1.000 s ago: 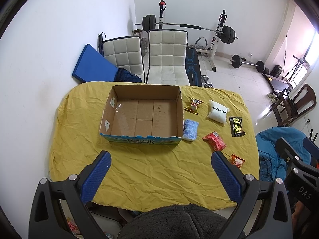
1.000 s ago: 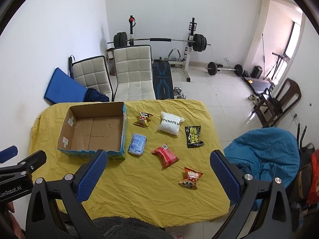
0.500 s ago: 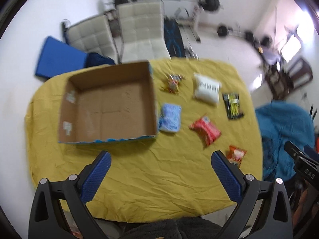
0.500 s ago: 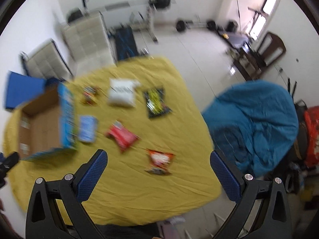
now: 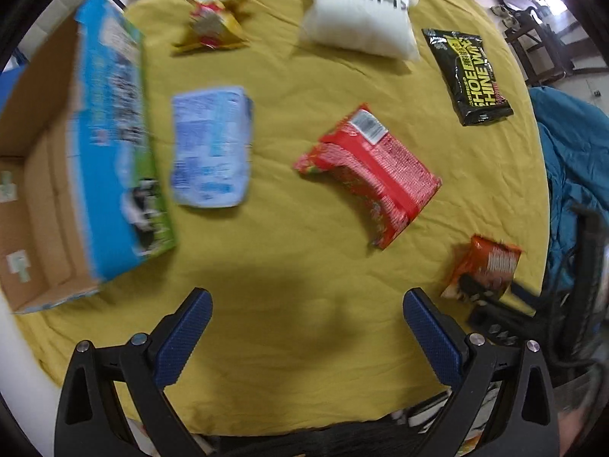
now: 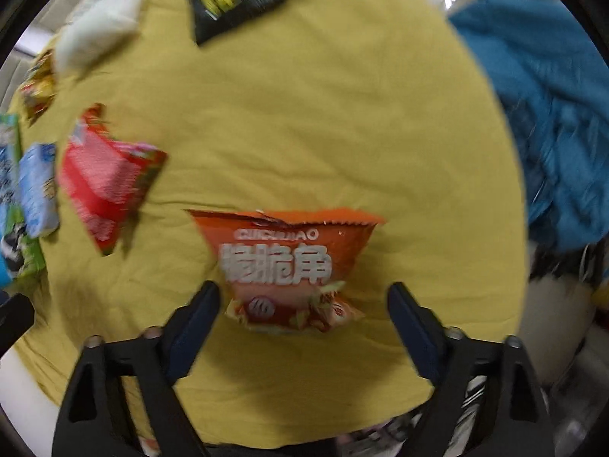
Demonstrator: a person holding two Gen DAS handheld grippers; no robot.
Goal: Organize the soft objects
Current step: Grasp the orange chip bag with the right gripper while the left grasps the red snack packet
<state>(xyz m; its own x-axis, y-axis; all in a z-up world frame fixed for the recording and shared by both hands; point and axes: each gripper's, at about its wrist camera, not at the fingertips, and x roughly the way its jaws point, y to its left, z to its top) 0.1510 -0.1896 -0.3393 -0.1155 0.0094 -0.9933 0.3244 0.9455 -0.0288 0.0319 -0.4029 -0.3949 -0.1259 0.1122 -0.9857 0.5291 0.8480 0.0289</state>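
Soft packets lie on a yellow-covered table (image 5: 304, 266). In the left wrist view I see a red packet (image 5: 367, 175), a pale blue packet (image 5: 211, 141), a white pillow pack (image 5: 359, 19), a black packet (image 5: 472, 76), a yellow-red snack bag (image 5: 213, 19) and an orange snack bag (image 5: 483, 270). An open cardboard box (image 5: 49, 175) stands at left. My left gripper (image 5: 306, 301) is open above bare cloth. My right gripper (image 6: 304, 297) is open, its fingers on either side of the orange snack bag (image 6: 289, 266).
A blue beanbag (image 6: 548, 114) sits off the table's right edge. The table's near edge runs just below both grippers. The right gripper's black body (image 5: 533, 304) shows at the right of the left wrist view beside the orange bag.
Both grippers have dropped low and forward over the table. The right one has closed in on the orange snack bag; the left one now faces the red and pale blue packets.
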